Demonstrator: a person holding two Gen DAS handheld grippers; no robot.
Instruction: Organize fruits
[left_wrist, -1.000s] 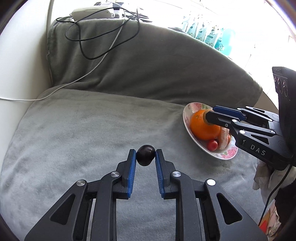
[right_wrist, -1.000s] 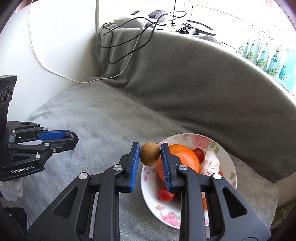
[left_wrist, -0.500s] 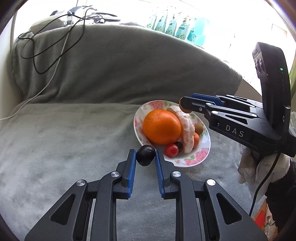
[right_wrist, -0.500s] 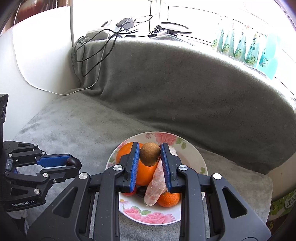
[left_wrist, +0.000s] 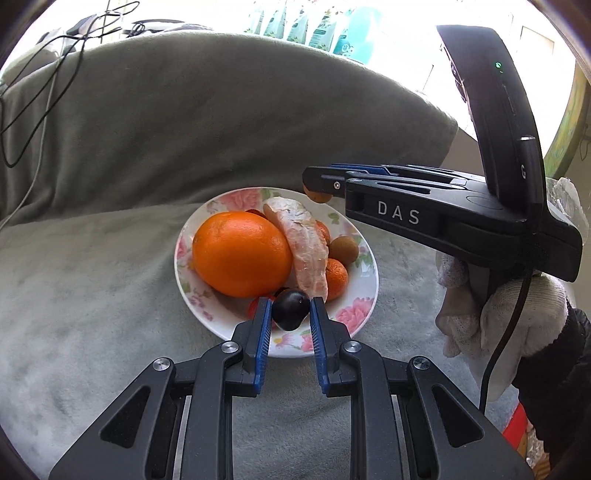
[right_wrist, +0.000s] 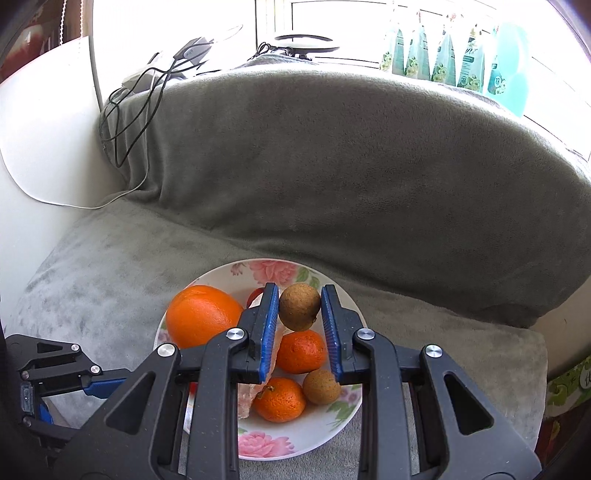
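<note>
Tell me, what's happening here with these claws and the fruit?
A person holds a claw in each hand, gathering fruit onto a floral plate on a grey cushion. The left claw grips a dark plum, the right claw a small brown fruit, both above the plate. A big orange, tangerines and a peeled segment already lie there.

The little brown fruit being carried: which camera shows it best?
The right wrist view. There the brown fruit sits whole and close between the pads of the right claw, above the plate. In the left wrist view only a small sliver of it peeks out beneath that claw's tip.
</note>
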